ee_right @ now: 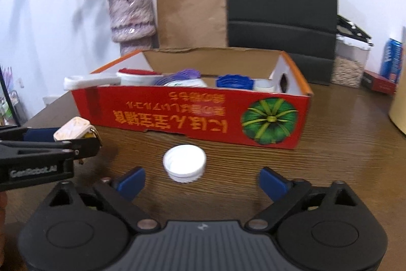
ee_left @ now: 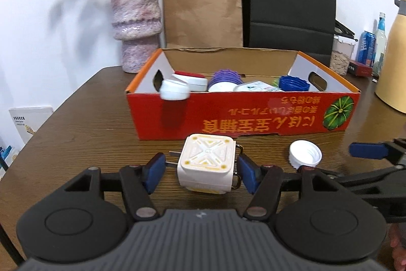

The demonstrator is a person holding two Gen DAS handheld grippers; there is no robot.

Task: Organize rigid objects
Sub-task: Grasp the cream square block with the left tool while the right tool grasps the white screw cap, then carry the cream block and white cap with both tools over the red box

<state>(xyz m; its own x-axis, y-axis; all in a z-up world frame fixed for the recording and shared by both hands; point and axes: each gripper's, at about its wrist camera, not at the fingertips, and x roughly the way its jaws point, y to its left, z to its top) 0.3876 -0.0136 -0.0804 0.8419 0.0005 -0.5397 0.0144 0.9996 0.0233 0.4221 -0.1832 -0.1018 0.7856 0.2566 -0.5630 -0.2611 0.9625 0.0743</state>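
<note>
Here, a white cube-shaped plug adapter (ee_left: 206, 164) is seen between the blue pads of the left gripper (ee_left: 201, 170), near the front of the brown wooden surface (ee_left: 83, 118). The right pad appears to touch the adapter's side with the metal ring, while the left pad is met only by the tips of its prongs, so a firm grip cannot be told. From the right wrist view the adapter (ee_right: 73, 131) is seen raised slightly at the left gripper's tip (ee_right: 76, 144).

The right gripper (ee_right: 201, 182) is held wide open, its pads well apart on either side of a white bottle cap (ee_right: 184, 163) that lies open side up on the surface. In the left wrist view this cap (ee_left: 305, 153) is found just right of the adapter.

Farther back, a red cardboard box (ee_left: 243, 113) is placed across the surface. Inside it, white jars, a red-topped lid (ee_left: 189, 74), purple caps (ee_left: 225, 76) and a blue cap (ee_left: 294, 84) are collected. Behind the box, a pink vase (ee_left: 135, 24), a brown paper bag (ee_left: 201, 9) and a black bag (ee_left: 289, 4) are stood against the wall.
</note>
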